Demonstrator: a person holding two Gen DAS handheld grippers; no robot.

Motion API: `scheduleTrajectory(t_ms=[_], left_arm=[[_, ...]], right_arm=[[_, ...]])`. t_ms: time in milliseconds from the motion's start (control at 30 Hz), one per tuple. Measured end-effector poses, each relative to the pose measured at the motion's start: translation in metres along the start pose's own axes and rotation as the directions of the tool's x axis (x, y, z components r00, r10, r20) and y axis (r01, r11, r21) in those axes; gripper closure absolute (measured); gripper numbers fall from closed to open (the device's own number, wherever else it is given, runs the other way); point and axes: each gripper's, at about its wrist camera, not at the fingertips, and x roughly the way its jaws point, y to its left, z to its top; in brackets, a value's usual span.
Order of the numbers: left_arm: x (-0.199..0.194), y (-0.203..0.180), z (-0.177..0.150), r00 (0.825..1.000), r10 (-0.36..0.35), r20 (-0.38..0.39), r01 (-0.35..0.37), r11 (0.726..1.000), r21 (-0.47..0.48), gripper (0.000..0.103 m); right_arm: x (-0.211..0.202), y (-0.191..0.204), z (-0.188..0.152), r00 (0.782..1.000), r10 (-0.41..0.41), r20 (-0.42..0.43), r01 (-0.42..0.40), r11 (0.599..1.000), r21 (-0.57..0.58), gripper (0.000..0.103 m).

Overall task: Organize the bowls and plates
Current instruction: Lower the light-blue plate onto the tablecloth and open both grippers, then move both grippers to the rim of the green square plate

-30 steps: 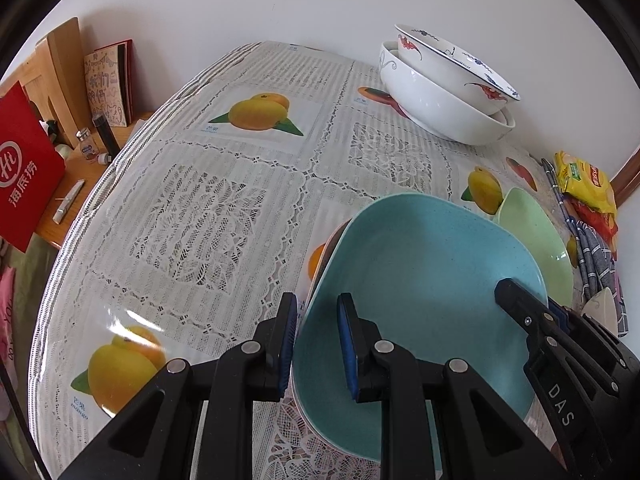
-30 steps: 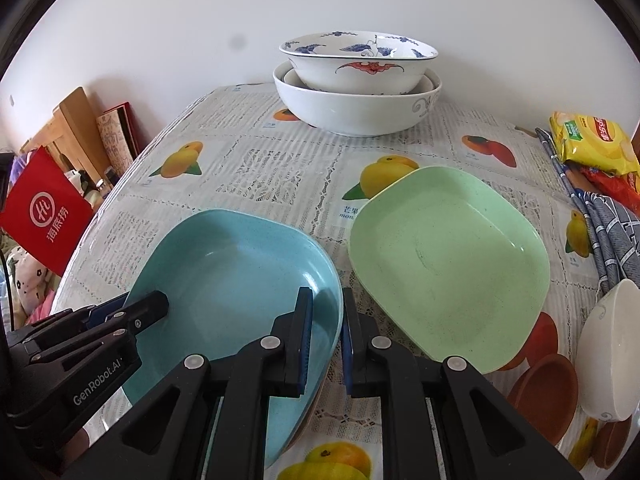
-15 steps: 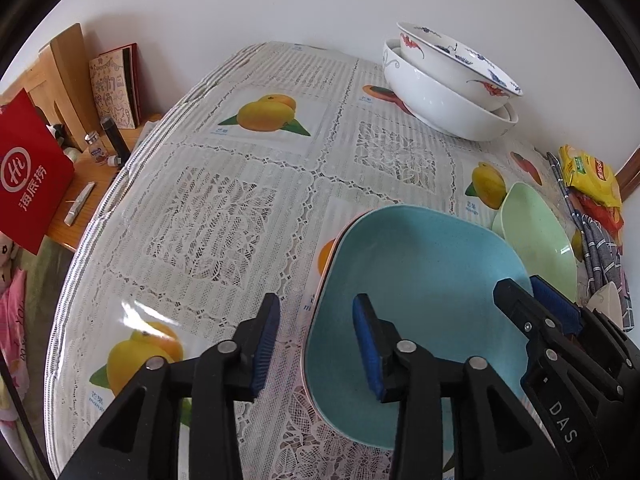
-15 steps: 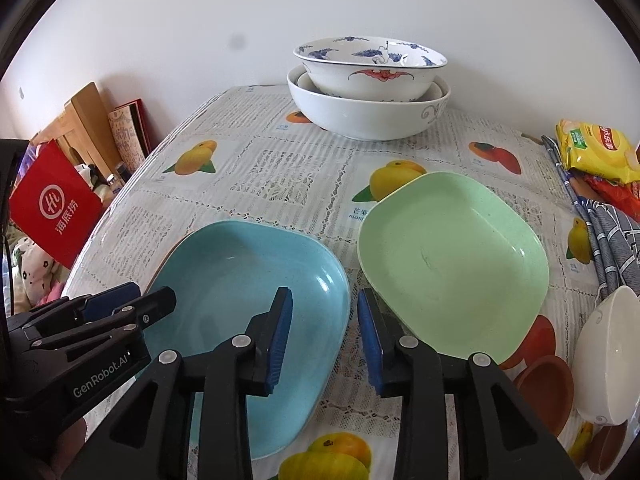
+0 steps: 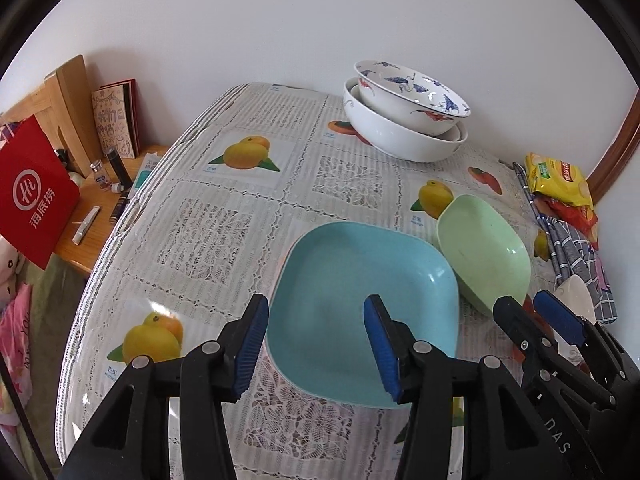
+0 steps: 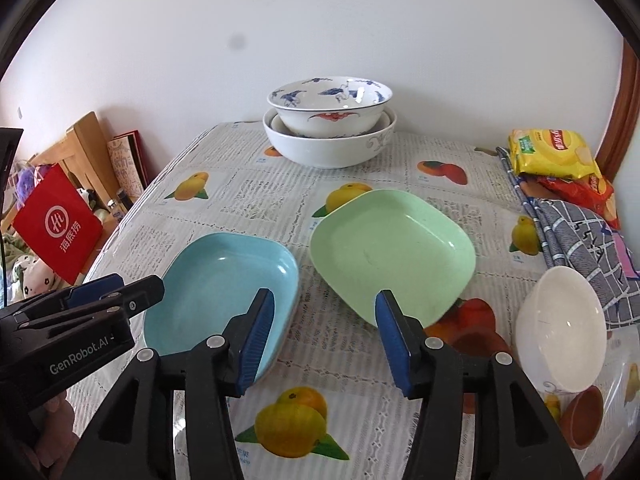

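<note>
The left gripper is spread wide and holds nothing; its blue pads straddle the near left edge of the blue plate without touching it. The right gripper is likewise spread wide and empty, positioned above the gap between the blue plate and the green plate. In the left wrist view the right gripper appears at the lower right, beside the near end of the green plate. In the right wrist view the left gripper appears at the lower left, over the near left edge of the blue plate. The blue plate lies flat on the tablecloth, with a second rim showing just under its edge. The green plate sits just to its right, near but apart in the right wrist view; its near corner looks slightly raised. At the far edge of the table, a patterned bowl is nested inside a white bowl. A small white bowl lies tilted on its side at the right, next to a checked cloth. Snack bags lie at the far right. A red bag stands on a side table to the left.
</note>
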Motion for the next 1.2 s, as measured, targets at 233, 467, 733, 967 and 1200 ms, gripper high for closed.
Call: scheduleTrajectory(t_ms=[233, 467, 733, 967, 1200], left_arm=[[-0.022, -0.034, -0.002, 0.999, -0.033, 0.036, 0.031, 0.999, 0.041, 0.056], [-0.04, -0.066, -0.004, 0.996, -0.055, 0.066, 0.05, 0.995, 0.082, 0.056], [-0.05, -0.088, -0.003, 0.993, -0.072, 0.094, 0.062, 0.993, 0.105, 0.056], [-0.043, -0.1, 0.0, 0.991, -0.097, 0.088, 0.087, 0.99, 0.114, 0.055], [-0.028, -0.113, 0.012, 0.994, -0.093, 0.051, 0.086, 0.987, 0.133, 0.056]], right_arm=[[-0.031, -0.041, -0.007, 0.997, -0.068, 0.033, 0.066, 0.996, 0.056, 0.051], [-0.054, -0.073, -0.011, 0.994, -0.093, 0.052, 0.086, 0.989, 0.118, 0.051], [-0.06, -0.084, -0.013, 0.996, -0.089, 0.027, 0.086, 0.991, 0.106, 0.051], [-0.057, -0.09, -0.01, 0.996, -0.088, 0.023, 0.084, 0.99, 0.116, 0.051], [-0.051, -0.097, 0.001, 0.994, -0.098, 0.042, 0.092, 0.987, 0.129, 0.051]])
